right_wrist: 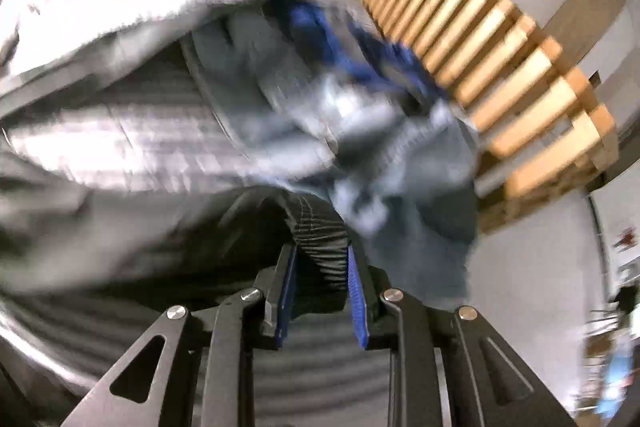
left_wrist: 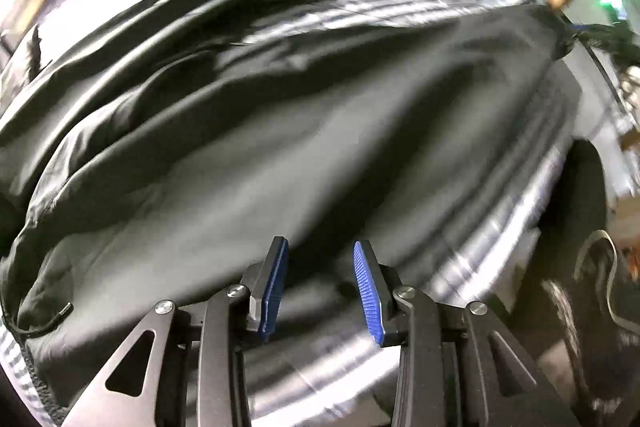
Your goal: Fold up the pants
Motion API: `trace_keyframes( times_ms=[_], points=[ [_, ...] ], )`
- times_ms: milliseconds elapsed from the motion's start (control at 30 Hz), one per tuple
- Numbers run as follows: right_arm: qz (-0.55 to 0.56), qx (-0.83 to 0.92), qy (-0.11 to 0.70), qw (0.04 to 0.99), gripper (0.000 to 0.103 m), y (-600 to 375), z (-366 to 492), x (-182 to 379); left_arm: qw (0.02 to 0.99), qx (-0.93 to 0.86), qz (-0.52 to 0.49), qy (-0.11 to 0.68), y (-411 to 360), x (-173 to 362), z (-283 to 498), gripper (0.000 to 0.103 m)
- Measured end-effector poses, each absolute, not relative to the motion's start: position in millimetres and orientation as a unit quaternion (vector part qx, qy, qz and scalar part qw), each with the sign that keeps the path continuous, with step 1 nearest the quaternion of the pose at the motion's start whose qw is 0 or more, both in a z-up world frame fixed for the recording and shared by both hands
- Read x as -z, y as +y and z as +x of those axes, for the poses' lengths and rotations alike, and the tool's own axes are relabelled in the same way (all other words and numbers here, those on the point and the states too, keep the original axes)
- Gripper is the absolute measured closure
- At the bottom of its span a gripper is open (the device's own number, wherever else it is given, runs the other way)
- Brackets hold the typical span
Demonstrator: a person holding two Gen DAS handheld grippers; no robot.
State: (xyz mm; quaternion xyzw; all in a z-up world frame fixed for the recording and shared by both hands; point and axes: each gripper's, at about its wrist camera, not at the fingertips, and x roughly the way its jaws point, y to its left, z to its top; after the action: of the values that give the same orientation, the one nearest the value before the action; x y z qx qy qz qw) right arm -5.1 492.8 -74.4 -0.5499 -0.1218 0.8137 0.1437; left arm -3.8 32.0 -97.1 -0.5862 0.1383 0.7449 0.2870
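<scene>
Left gripper point(left_wrist: 320, 247) stands apart, nothing between its pads, above dark pants point(left_wrist: 260, 147) on striped bed point(left_wrist: 500, 247). Right gripper point(right_wrist: 322, 253) clamps the pants' gathered waistband point(right_wrist: 320, 227).

The left gripper point(left_wrist: 320, 247) points steeply downward, its jaws standing apart with nothing between the blue ribbed pads point(left_wrist: 366, 291); the black linkage arms splay out below them; the right gripper point(right_wrist: 322, 255) also tilts downward, its jaws drawn in and clamped on a gathered black waistband point(right_wrist: 320, 231) pinched between the blue pads.
</scene>
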Motion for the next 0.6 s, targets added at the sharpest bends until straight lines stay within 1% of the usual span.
trace_keyframes(
  times_ms=[33, 100, 133, 167, 200, 233, 333, 433, 500, 600],
  points=[
    [-0.591, -0.785, -0.135, 0.127, 0.081, 499.1, 0.0, 90.1, 0.289, -0.743, -0.587, 0.141, 30.1, 92.9, -0.8, 0.065],
    [-0.624, -0.758, -0.143, 0.124, 0.079, 504.9, 11.1, 106.1, 0.285, -0.749, -0.58, 0.144, 27.3, 78.3, -0.7, 0.057],
    [-0.63, -0.755, -0.139, 0.119, 0.078, 506.2, 15.5, 106.8, 0.279, -0.758, -0.571, 0.144, 24.8, 68.9, -5.6, 0.047],
    [-0.624, -0.761, -0.136, 0.117, 0.069, 505.8, 16.0, 103.4, 0.275, -0.765, -0.564, 0.144, 18.0, 62.0, -10.5, 0.039],
    [-0.61, -0.772, -0.134, 0.12, 0.062, 504.0, 15.5, 96.2, 0.27, -0.774, -0.555, 0.143, 14.3, 54.7, -18.1, 0.038],
    [-0.592, -0.784, -0.135, 0.125, 0.061, 501.7, 13.2, 87.8, 0.264, -0.78, -0.549, 0.143, 14.3, 48.2, -27.7, 0.038],
    [-0.568, -0.808, -0.119, 0.103, 0.06, 490.8, -0.2, 71.7, 0.248, -0.797, -0.53, 0.149, 21.8, 37.7, -68.9, 0.038],
    [-0.552, -0.823, -0.105, 0.079, 0.06, 481.8, -14.8, 61.5, 0.239, -0.804, -0.521, 0.155, 34.0, 42.4, -104.3, 0.036],
    [-0.551, -0.827, -0.087, 0.071, 0.06, 481.7, -28.7, 65.5, 0.239, -0.799, -0.524, 0.173, 51.5, 58.2, -127.7, 0.034],
    [-0.556, -0.827, -0.075, 0.037, 0.06, 475.4, -50.7, 83.8, 0.234, -0.785, -0.528, 0.225, 70.0, 83.3, -144.4, 0.033]
  ],
)
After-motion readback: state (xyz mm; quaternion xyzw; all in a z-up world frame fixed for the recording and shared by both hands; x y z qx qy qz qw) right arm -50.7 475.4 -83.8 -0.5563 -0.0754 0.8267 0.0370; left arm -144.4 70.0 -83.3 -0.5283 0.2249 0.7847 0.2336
